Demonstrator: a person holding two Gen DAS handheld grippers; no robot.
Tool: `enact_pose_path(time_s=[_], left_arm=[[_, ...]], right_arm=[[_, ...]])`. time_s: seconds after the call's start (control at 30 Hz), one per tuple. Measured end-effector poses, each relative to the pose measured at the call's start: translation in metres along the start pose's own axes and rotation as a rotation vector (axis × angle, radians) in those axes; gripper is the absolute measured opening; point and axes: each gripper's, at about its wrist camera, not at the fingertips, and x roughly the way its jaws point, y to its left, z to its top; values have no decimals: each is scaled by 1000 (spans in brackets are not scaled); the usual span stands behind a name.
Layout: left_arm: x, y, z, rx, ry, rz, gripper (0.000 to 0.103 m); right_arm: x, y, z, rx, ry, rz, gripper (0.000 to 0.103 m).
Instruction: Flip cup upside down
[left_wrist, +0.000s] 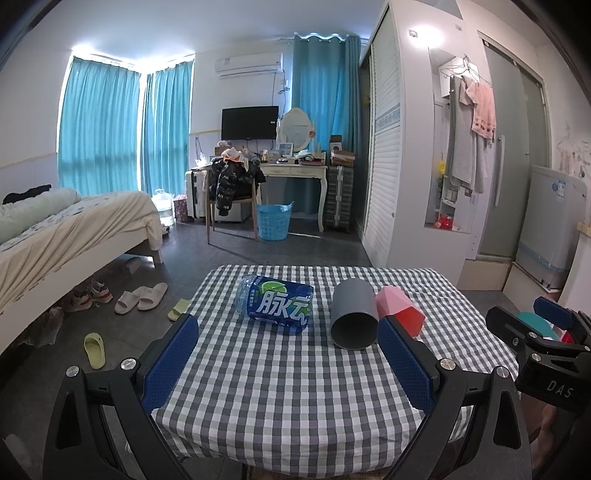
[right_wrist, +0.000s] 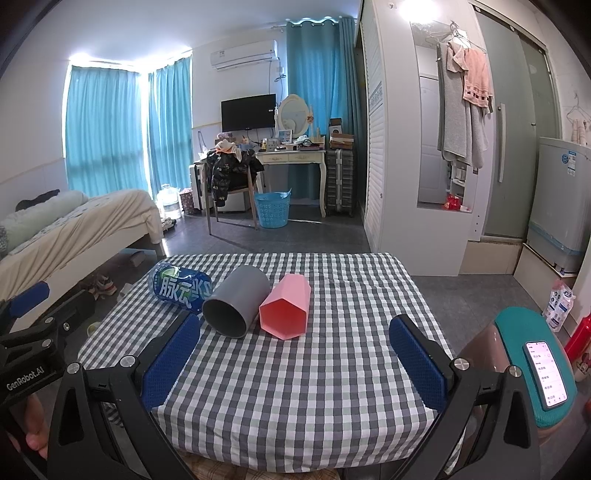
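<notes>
My left gripper (left_wrist: 288, 354) hangs over the near edge of the table (left_wrist: 295, 406) with its blue pads spread wide and nothing between them. My right gripper (right_wrist: 295, 354) sits the same way, jaws apart and empty, beside it over the same edge.

The right wrist view gives me what the left cannot: the whole pink cup (right_wrist: 282, 312), faceted, lying on its side with its open mouth turned toward me and slightly right. In the left wrist view my own right-hand pad hides the lower part of it. The right view also shows a teal stool (right_wrist: 517, 332) off the table's right edge with a lit phone (right_wrist: 546, 371) lying on it. The left view alone shows slippers (left_wrist: 140, 297) on the floor past the left edge.

The grey cup (left_wrist: 352, 315) lies on its side near the middle of the table, long axis running from the far edge toward the near one, mouth facing me, base pointing away. It touches the pink cup on its right. Just beside it on the left lies a blue bottle (left_wrist: 275, 304), also on its side, its long axis running across toward the left edge.
</notes>
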Motion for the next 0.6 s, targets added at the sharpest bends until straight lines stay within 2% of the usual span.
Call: enact_pose_path(time_s=[0.6], left_arm=[[13, 5, -2, -10, 33, 30, 101]], right_arm=[[5, 6, 5, -32, 24, 16, 103]])
